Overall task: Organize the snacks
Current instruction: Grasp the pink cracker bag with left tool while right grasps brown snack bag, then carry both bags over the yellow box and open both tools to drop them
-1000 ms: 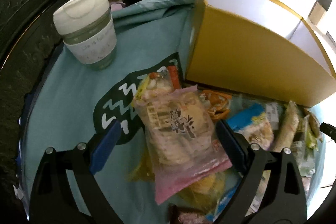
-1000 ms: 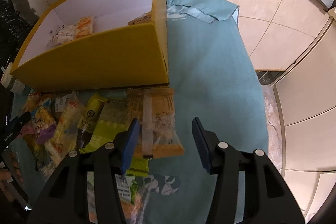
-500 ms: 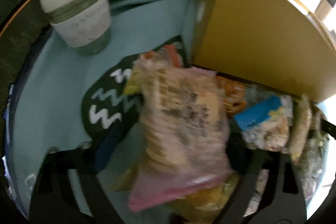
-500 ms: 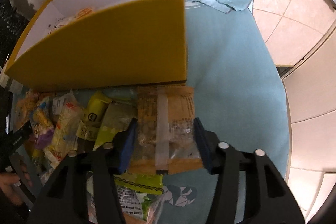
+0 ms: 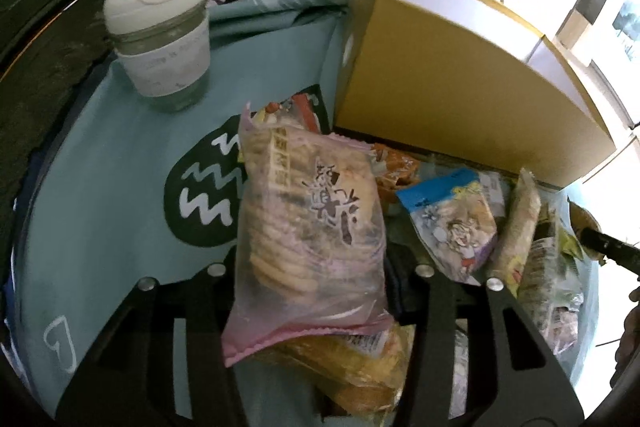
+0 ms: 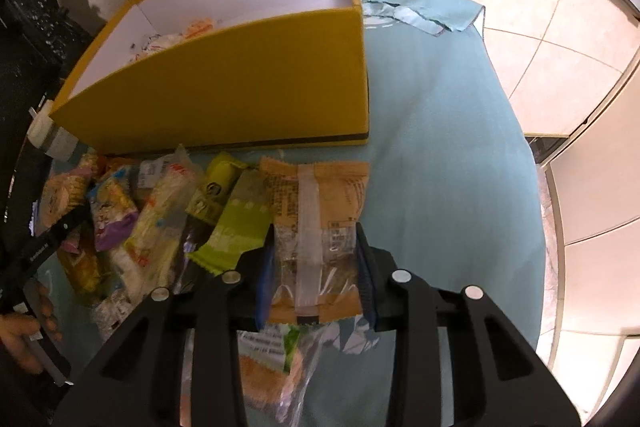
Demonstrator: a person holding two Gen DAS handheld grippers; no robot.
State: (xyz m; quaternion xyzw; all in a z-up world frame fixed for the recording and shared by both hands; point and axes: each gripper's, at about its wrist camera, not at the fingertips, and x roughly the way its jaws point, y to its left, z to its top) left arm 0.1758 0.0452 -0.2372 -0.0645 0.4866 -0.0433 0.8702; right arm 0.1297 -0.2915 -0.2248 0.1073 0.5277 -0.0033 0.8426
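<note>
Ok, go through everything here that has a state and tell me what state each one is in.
Left gripper: jaws just closed onto the pink clear bag of round crackers.
Right gripper: jaws just closed onto the orange clear-windowed snack packet.
Yellow cardboard box: open-topped, a few snacks inside.
White-lidded cup: upright, lid on.
Loose snack packets: piled on the teal cloth, outside the box.

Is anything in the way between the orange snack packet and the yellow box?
Nothing visible. The right gripper holds the orange snack packet just in front of the yellow box, whose top is open.
</note>
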